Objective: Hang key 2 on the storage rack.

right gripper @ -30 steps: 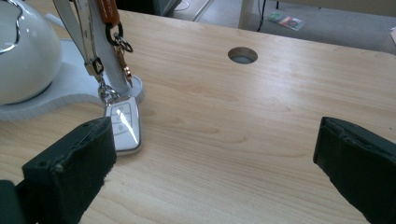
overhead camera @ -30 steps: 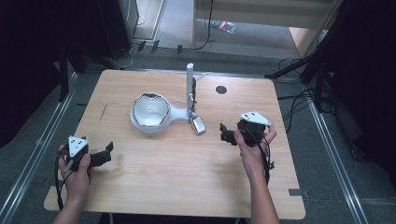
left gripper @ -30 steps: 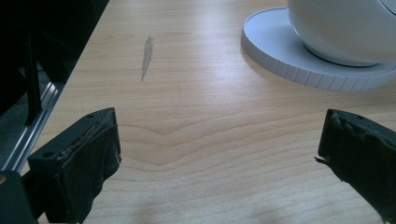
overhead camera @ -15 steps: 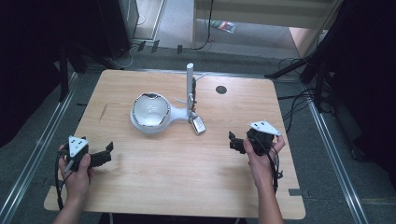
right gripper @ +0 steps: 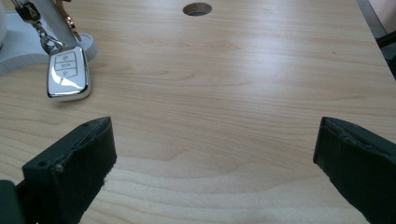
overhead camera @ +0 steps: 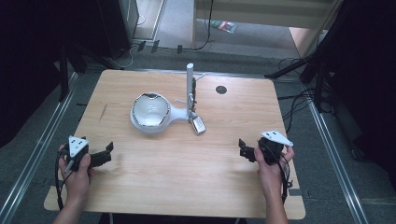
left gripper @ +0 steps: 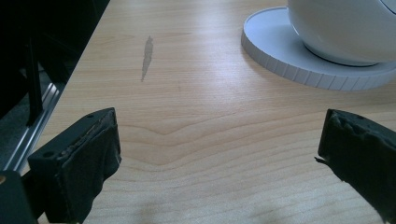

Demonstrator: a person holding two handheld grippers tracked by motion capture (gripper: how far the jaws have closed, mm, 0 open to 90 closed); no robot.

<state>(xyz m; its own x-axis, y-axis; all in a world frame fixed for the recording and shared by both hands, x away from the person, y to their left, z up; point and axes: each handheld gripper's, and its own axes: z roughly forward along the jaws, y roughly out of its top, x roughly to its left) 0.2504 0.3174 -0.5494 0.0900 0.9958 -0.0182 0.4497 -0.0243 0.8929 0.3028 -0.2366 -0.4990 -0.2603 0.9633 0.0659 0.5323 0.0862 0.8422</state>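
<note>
Since one second ago, right gripper (overhead camera: 243,149) has withdrawn from beside the key fob (overhead camera: 198,124) toward the table's (overhead camera: 187,177) near right; its jaws stand wide apart, holding nothing. Left gripper (overhead camera: 107,151) is unchanged at near left, jaws likewise spread and empty. Fob lies at centre, chained to a white stand (overhead camera: 190,86), just right of the white bowl (overhead camera: 150,111).

We see a pale wood-grain desk (overhead camera: 154,186), a white bowl-shaped stand (overhead camera: 150,112), a silver-and-white key fob (right gripper: 68,74), and black tongs (left gripper: 219,158) with grey plates.
</note>
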